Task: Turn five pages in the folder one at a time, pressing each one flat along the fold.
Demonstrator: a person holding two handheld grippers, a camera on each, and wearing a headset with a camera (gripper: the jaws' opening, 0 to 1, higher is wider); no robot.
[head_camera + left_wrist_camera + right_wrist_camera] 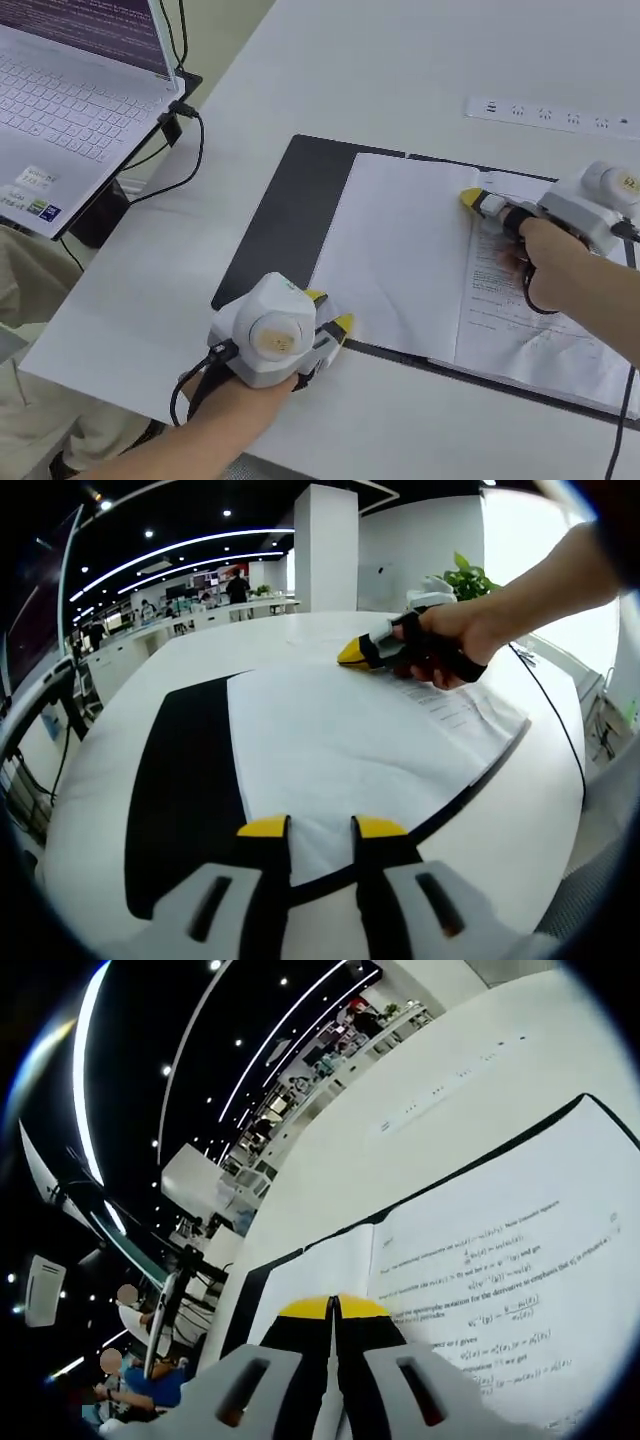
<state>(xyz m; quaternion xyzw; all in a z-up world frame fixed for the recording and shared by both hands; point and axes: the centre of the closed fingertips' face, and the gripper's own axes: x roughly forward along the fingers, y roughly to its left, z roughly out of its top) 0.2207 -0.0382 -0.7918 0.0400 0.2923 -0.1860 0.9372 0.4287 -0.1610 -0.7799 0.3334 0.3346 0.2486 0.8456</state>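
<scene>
The folder (270,230) (185,780) (248,1305) lies open on the white tabletop (400,70), its black cover bare on the left side. A blank page (400,250) (330,740) lies over onto that left half, and a printed page (520,320) (450,705) (500,1260) with lines of formulas lies on the right half. My right gripper (470,198) (355,652) (333,1307) sits at the fold near the folder's far edge. Its yellow-tipped fingers are clenched tight together with nothing that I can see between them, and the tips point down at the seam where the blank sheet meets the printed one. My left gripper (330,310) (322,828) is at the folder's near edge, by the near left corner of the blank page. Its fingers are released, with a clear gap between the yellow tips, and through that gap in the left gripper view I see the page's edge and the black rim of the cover. I cannot tell whether those tips touch the paper. Further out, an open laptop (70,90) stands at the far left with black cables (175,150) trailing from its side, and a white power strip (550,115) lies on the tabletop beyond the folder.
</scene>
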